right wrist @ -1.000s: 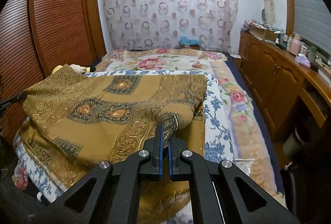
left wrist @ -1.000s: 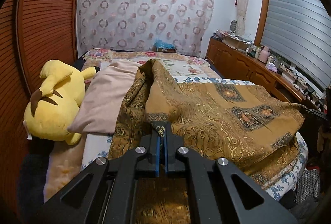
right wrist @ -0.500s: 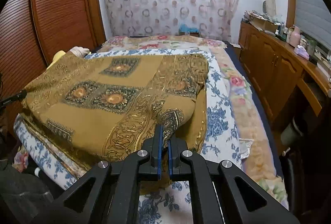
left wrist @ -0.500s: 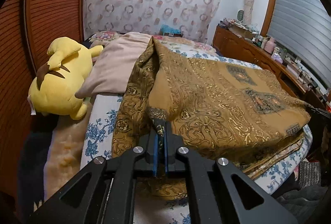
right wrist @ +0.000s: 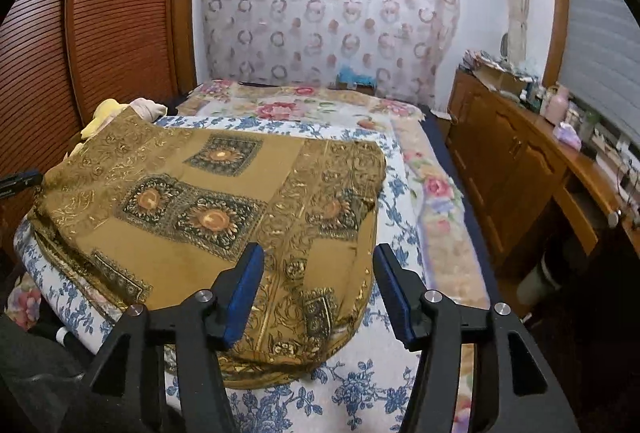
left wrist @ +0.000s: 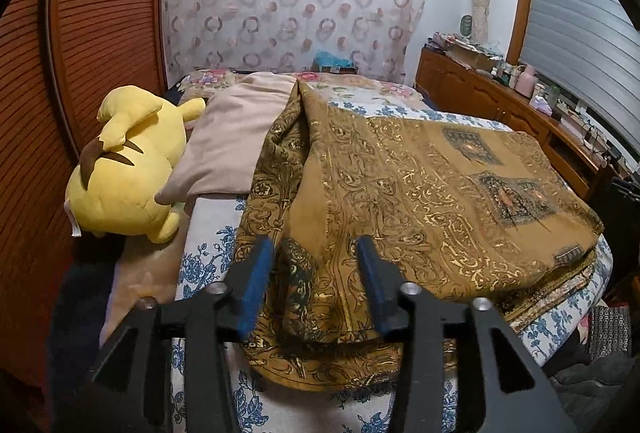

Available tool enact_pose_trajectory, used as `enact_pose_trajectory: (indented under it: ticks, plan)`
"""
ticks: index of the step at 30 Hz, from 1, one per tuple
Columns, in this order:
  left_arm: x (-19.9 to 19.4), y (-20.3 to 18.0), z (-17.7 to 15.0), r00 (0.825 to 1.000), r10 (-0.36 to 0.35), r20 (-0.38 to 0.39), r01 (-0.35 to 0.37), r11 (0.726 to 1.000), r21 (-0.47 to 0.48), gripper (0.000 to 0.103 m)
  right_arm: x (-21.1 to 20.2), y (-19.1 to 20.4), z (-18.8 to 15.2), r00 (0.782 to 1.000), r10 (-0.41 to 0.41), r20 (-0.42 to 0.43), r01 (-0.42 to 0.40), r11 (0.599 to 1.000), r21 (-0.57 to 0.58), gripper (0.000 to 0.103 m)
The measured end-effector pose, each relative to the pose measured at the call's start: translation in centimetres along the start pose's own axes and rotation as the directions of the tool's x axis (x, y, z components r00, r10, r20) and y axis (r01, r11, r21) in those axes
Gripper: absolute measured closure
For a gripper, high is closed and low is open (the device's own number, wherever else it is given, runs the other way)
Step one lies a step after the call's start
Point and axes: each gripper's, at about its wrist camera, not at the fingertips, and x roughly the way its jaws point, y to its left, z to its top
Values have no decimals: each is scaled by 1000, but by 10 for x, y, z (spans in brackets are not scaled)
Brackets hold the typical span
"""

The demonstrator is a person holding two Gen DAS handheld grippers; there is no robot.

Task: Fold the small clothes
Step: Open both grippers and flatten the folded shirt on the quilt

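Folded gold-brown patterned cloth (left wrist: 420, 201) lying across the near end of the bed (right wrist: 360, 393), on top of the blue-flowered white sheet (right wrist: 400, 217). Looks doubled over, top layer laid back onto the bottom one, edges roughly stacked along the near side, probably so the next fold starts from a tidy rectangle.

Left tool (left wrist: 316, 273) opening right now, blue pads spread either side of the near left corner, cloth sitting between them but not pinched. Right tool (right wrist: 318, 281) same deal: jaws opening, straddling the near right corner, nothing pressed. Makes sense as a let-go after laying the fold down, one corner per tool to keep the edge straight.

Left end of the cloth bunched into a ridge running up toward the beige pillow (left wrist: 232, 145), so probably needs smoothing. Yellow plush toy (left wrist: 128, 169) parked by the pillow, well clear of the work.
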Motion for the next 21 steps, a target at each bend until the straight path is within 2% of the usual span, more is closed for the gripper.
enact_pose_trajectory:
  ticks: [4, 6, 7, 11, 14, 21]
  plan:
    - [6, 3, -3, 1000, 0, -17, 0, 1000, -12, 49, 10, 13, 3, 1000, 31, -5, -31, 999, -16, 44]
    - [9, 5, -6, 1000, 0, -25, 0, 1000, -14, 38, 16, 17, 1, 998, 54, -8, -54, 998, -15, 44]
    - [10, 6, -7, 1000, -3, -30, 3, 1000, -17, 37, 22, 22, 1, 998, 69, -11, -69, 998, -14, 44]
    - [15, 10, -11, 999, 8, -47, -9, 1000, -22, 35, 48, 34, 3, 993, 116, -36, -117, 993, -23, 44]
    - [18, 15, -14, 997, 43, -62, -45, 999, -30, 35, 61, 47, 3, 986, 152, -65, -154, 987, -41, 44]
    - [21, 25, -20, 996, 48, -77, -53, 997, -62, 35, 94, 74, 12, 976, 185, -112, -195, 977, -85, 44]
